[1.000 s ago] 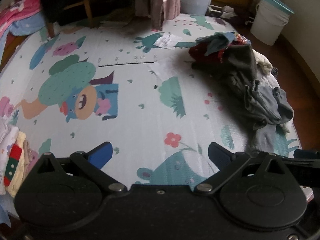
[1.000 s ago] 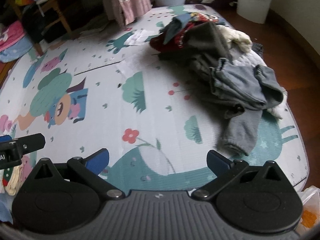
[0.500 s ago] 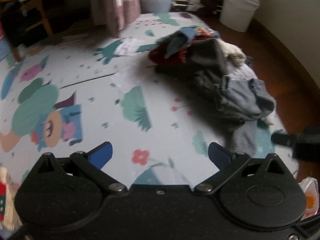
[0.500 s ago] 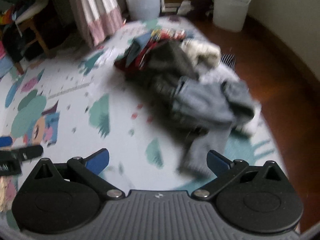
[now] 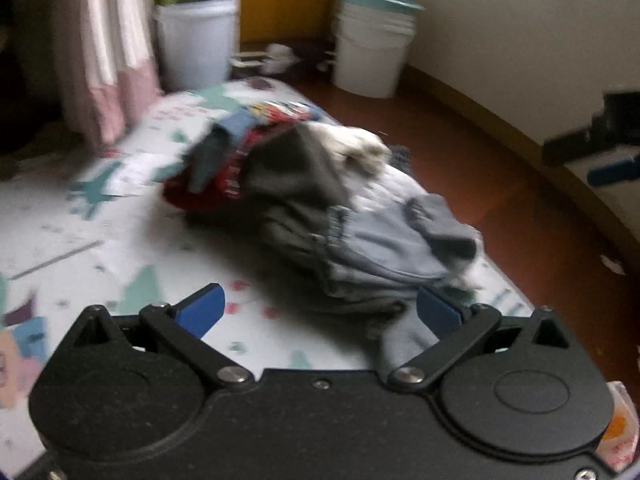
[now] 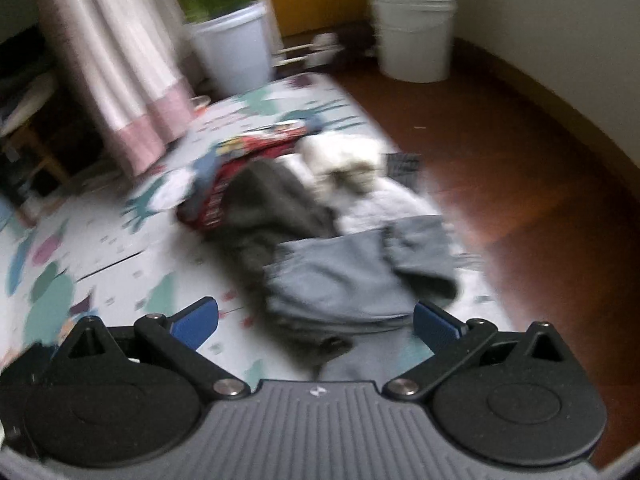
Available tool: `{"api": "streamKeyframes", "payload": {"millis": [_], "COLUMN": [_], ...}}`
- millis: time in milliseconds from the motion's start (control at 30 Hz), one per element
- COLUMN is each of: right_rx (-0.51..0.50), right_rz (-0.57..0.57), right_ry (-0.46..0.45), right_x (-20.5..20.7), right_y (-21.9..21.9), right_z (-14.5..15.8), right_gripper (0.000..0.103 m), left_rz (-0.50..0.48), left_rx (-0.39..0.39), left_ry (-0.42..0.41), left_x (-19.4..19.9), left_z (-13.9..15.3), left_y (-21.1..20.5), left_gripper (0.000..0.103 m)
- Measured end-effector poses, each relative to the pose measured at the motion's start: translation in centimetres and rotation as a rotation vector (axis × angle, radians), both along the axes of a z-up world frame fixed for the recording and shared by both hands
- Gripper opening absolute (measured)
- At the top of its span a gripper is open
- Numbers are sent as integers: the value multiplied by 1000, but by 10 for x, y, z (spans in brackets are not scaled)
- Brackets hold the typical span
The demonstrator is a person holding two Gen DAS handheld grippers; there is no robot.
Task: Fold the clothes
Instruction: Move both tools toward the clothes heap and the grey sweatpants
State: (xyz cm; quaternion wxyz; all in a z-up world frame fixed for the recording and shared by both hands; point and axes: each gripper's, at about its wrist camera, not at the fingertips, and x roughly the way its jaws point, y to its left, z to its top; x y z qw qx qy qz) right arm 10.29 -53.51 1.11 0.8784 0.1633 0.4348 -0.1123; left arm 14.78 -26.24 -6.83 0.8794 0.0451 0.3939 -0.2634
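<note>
A pile of unfolded clothes lies at the right end of a cartoon-printed mat (image 5: 60,236). On top in front is a blue-grey garment (image 5: 384,248) (image 6: 336,276), behind it a dark grey one (image 5: 296,172) (image 6: 272,196), a red patterned one (image 5: 240,160) (image 6: 236,184) and a cream fluffy one (image 5: 356,148) (image 6: 344,160). My left gripper (image 5: 320,312) is open just short of the pile, its right finger by the grey cloth. My right gripper (image 6: 316,320) is open too, with the blue-grey garment between and beyond its fingers. The right gripper shows at the left wrist view's far right edge (image 5: 608,160). Both views are blurred.
Beyond the mat stand a white planter with green leaves (image 5: 196,40) (image 6: 232,44), a white bucket with a teal rim (image 5: 372,48) (image 6: 412,24) and a pink-hemmed curtain (image 5: 108,56) (image 6: 132,72). Bare brown wooden floor (image 5: 520,216) (image 6: 520,184) lies right of the mat. A pale wall curves along the right.
Both grippers have swung right and forward across the mat toward the clothes pile, which now looms larger in both views. Both stay open.
</note>
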Motion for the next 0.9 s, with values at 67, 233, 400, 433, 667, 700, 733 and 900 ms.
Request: {"api": "streamKeyframes", "payload": {"millis": [67, 233, 400, 433, 667, 700, 733, 900], "right_rx": [19, 12, 16, 10, 18, 12, 6, -3], "right_rz": [-64, -93, -84, -85, -86, -81, -75, -82], "right_ry": [9, 34, 26, 26, 34, 30, 29, 37], "right_x": [-2, -1, 1, 2, 11, 12, 12, 16], "right_y": [-15, -24, -25, -24, -12, -10, -8, -4], "right_z": [-5, -19, -20, -21, -21, -20, -19, -19], "right_gripper": [103, 103, 103, 103, 103, 103, 103, 103], "left_rz": [-18, -31, 2, 10, -9, -18, -31, -116], "left_rx": [-21, -78, -147, -169, -245, -235, -215, -83], "left_ry": [-3, 32, 33, 36, 20, 10, 1, -27], "left_x": [6, 35, 66, 73, 120, 125, 128, 138], "left_z": [-15, -60, -95, -101, -132, -135, -138, -156], "left_y": [-13, -40, -50, -50, -66, -71, -76, -105], "left_gripper": [103, 102, 100, 99, 76, 75, 74, 33]}}
